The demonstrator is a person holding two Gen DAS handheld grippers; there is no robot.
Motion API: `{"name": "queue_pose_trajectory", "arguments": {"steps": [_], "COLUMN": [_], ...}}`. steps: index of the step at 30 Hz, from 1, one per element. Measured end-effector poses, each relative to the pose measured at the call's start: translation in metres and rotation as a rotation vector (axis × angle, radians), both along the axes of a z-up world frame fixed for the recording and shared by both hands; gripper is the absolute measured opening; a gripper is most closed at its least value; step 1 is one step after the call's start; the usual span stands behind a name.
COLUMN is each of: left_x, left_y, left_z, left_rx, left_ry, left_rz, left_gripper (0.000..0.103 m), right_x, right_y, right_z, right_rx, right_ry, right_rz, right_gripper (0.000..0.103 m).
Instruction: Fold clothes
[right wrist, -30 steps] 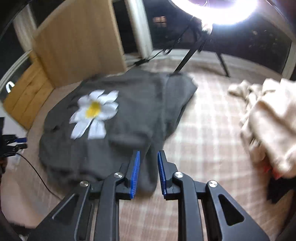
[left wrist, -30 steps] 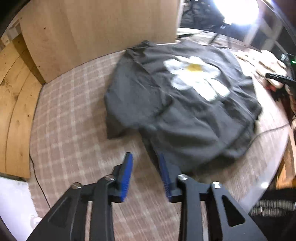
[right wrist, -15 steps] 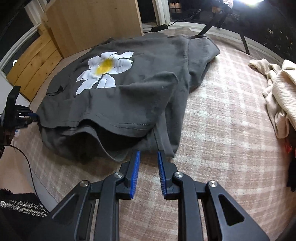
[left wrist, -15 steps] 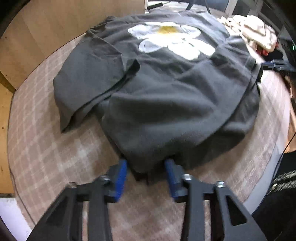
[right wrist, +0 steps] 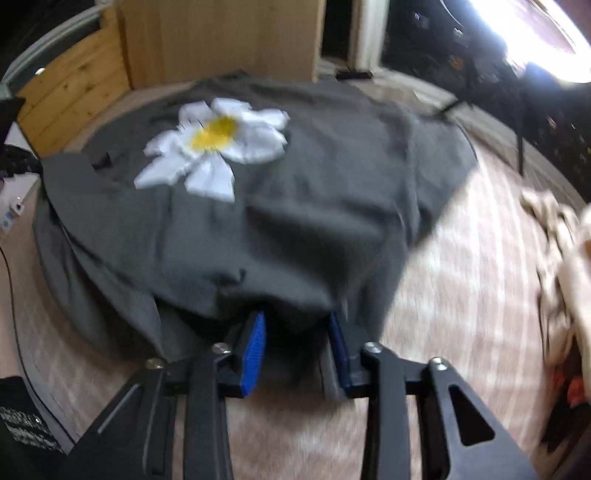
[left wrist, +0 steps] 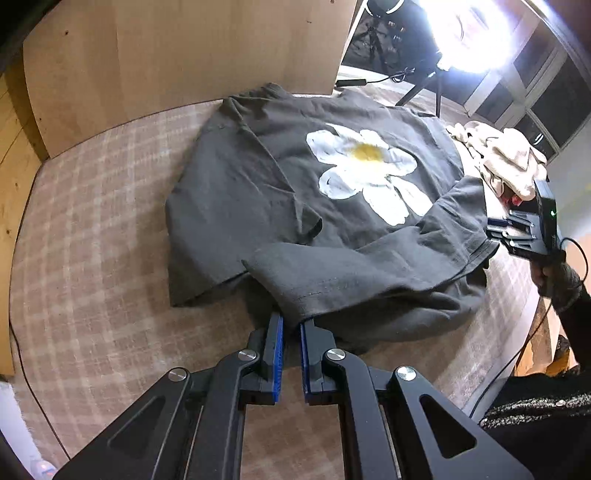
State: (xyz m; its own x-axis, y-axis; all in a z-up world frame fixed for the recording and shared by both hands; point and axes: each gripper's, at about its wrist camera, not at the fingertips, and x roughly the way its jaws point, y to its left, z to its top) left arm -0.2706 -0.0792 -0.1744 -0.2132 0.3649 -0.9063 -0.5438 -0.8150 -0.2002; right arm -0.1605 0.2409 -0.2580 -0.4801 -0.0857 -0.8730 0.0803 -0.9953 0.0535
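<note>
On the plaid-covered table point(left wrist: 92, 229), a dark grey T-shirt point(left wrist: 266, 173) with a white-and-yellow daisy print point(left wrist: 365, 166) lies spread, print side up, its near hem lifted off the cloth.

Left gripper point(left wrist: 291, 325): blue pads nearly pressed together, pinching a fold of the shirt's near hem; fabric drapes over and just past the fingertips.

Right gripper point(right wrist: 297, 325): jaws spread wide, blue pads point(right wrist: 255, 347) well apart. The hem's edge bulges down into the gap between them. This view is motion-blurred, so I cannot tell whether either pad presses the cloth.

View differences:
- Left wrist view shows the right gripper from outside point(left wrist: 524, 232) at the shirt's far hem corner, with the person's hand point(left wrist: 554, 273) behind it and a cable trailing away. It also shows a folded-over sleeve point(left wrist: 306, 221) near the shirt's middle and a wooden panel point(left wrist: 184, 55) standing at the table's back edge.
- Right wrist view shows the shirt's other side hanging toward bare plaid, and a cream garment pile point(right wrist: 569, 236) at the right edge, well apart from the shirt. The same pile point(left wrist: 506, 162) appears beyond the shirt in the left view.
- Both views catch a bright ring light point(left wrist: 472, 33) on a stand.
</note>
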Motion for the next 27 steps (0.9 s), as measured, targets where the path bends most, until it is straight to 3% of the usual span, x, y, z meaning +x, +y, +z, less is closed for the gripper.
{"name": "queue_pose_trajectory", "arguments": {"steps": [3,4,6,9,14,19,27], "left_x": [0.001,0.000,-0.002,-0.001,0.001,-0.001,0.003], "left_y": [0.001,0.000,-0.003,-0.005,-0.006,-0.005,-0.004], "left_z": [-0.006,-0.009,-0.013,-0.017,-0.024,-0.031,-0.030], "left_rx": [-0.024,-0.022,-0.018,-0.019,-0.022,-0.029,-0.041], "left_ry": [-0.010,-0.018,-0.032,-0.045,-0.063,-0.081,-0.086], "left_rz": [-0.004,0.002,0.020,0.029,0.027,0.032,0.022], "left_gripper": [0.007,0.007,0.007,0.007,0.007,0.007,0.007], "right_x": [-0.036,-0.047,-0.061,-0.050,-0.035,-0.053,-0.061], "right_y": [0.020,0.026,0.044,0.052,0.040,0.032,0.039], "right_z": [0.021,0.023,0.025,0.028,0.003,-0.022,-0.011], "right_rx": [-0.115,-0.144,-0.169,-0.150,-0.079,-0.082,-0.171], "right_ry": [0.058,0.044,-0.001,0.023,-0.019,-0.049,-0.002], "right_rz": [-0.076,-0.105,-0.180,-0.166,-0.095,-0.093,-0.081], "right_gripper": [0.006,0.018,0.027,0.027,0.027,0.027,0.027]}}
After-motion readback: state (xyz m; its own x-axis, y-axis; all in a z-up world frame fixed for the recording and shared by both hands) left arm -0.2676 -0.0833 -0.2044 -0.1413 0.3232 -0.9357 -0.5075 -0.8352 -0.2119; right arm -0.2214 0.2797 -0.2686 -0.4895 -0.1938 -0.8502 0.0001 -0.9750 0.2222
